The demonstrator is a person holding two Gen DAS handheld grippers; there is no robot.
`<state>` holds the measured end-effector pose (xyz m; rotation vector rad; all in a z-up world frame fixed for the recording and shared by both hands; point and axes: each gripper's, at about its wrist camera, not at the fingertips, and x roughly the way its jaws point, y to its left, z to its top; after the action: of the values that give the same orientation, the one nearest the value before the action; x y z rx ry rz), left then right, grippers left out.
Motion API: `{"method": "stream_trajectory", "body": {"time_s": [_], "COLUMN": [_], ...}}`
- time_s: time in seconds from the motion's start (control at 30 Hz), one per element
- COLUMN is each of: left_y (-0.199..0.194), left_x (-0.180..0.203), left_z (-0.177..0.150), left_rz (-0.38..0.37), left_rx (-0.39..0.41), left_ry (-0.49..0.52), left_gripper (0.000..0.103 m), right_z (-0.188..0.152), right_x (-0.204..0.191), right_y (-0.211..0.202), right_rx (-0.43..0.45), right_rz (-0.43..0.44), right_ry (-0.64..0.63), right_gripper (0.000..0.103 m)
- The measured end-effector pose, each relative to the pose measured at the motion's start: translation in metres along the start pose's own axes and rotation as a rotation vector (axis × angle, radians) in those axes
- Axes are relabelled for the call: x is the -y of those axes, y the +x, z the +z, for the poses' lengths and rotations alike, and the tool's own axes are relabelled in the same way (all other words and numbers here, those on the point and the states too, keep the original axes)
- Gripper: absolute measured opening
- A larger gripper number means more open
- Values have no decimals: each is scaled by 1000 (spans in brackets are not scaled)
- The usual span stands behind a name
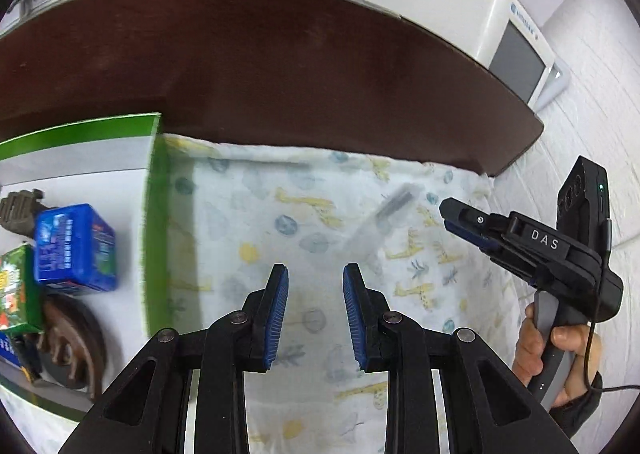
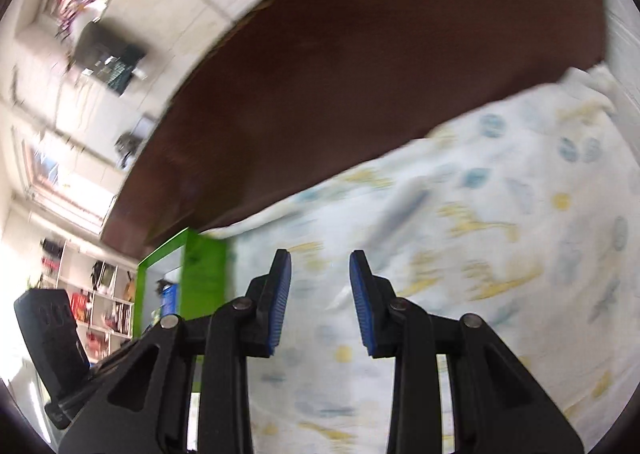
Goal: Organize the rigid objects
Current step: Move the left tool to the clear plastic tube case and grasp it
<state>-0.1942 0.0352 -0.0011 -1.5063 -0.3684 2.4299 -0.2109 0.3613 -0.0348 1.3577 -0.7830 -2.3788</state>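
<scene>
A blurred, clear pen-like stick with a dark end [image 1: 384,213] lies on the patterned cloth [image 1: 256,221]; it also shows as a smear in the right wrist view [image 2: 404,209]. My left gripper [image 1: 315,274] is open and empty, above the cloth short of the stick. My right gripper [image 2: 320,266] is open and empty; it shows from the side in the left wrist view [image 1: 452,213], just right of the stick. A green-rimmed box [image 1: 154,189] at the left holds a blue carton [image 1: 76,250], a green packet [image 1: 16,290] and a brown metal disc [image 1: 76,342].
The dark brown table edge [image 1: 280,65] runs behind the cloth. A white machine [image 1: 480,13] stands beyond it at the back right. The green box [image 2: 200,266] sits left of the right gripper. Shelves [image 2: 100,306] stand far left.
</scene>
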Motion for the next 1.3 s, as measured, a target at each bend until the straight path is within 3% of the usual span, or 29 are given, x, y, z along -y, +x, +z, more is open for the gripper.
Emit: {"method": "stream_trajectory", "body": {"time_s": [0.17,0.43,0.77,1.1,1.23,1.3], "left_y": [35,62,72,68,65,67], "left_x": [18,17,19,-5,-5,-2], "left_z": [1,4,8,0,-4,-4], "left_rz": [-10,-6,4,3,-9,-18], "left_rx": [-65,-95,-94,-107,-113,-118], "left_ry": [-32,-133,-152,-226,-234,-234], "left_gripper": [27,27,27,27,27,27], "right_z": [13,40,51,16,32,43], "right_x": [26,34,35,15,7,8], "right_y": [12,36,55,47,39,43], "right_rx": [-17,-25,-58,-144,-74,-74], "right_rz": [-4,-7,14,48,-2,27], "right_ry": [24,-23,-46,-127,-185,-201], "right_gripper": [31,31,32,32,32,32]}}
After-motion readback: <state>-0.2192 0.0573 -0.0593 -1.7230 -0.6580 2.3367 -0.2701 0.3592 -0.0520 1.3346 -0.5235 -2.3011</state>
